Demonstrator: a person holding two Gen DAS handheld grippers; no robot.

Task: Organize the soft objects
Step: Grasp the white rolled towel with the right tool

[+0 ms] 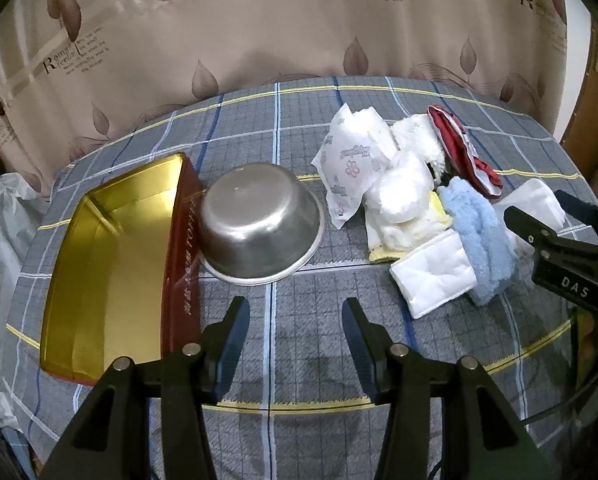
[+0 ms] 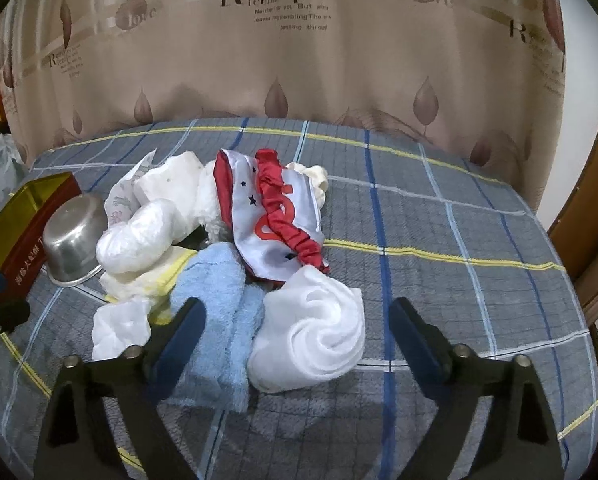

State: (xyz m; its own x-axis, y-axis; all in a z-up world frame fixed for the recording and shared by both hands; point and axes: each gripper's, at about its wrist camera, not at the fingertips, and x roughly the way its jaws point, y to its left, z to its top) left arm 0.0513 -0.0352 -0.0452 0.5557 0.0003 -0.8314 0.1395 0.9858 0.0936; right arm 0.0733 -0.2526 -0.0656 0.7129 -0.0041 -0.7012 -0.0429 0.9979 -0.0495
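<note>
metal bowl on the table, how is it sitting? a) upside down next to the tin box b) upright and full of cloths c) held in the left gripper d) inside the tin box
a: the metal bowl rests rim down with its flat base on top, right beside the red wall of the open tin box, with no cloths in it and no gripper on it.

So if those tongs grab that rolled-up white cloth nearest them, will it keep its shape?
Probably not. The white cloth looks loosely rolled and soft, so it would likely sag and unroll. It seems light, and it touches the blue towel, which may drag along.
</note>
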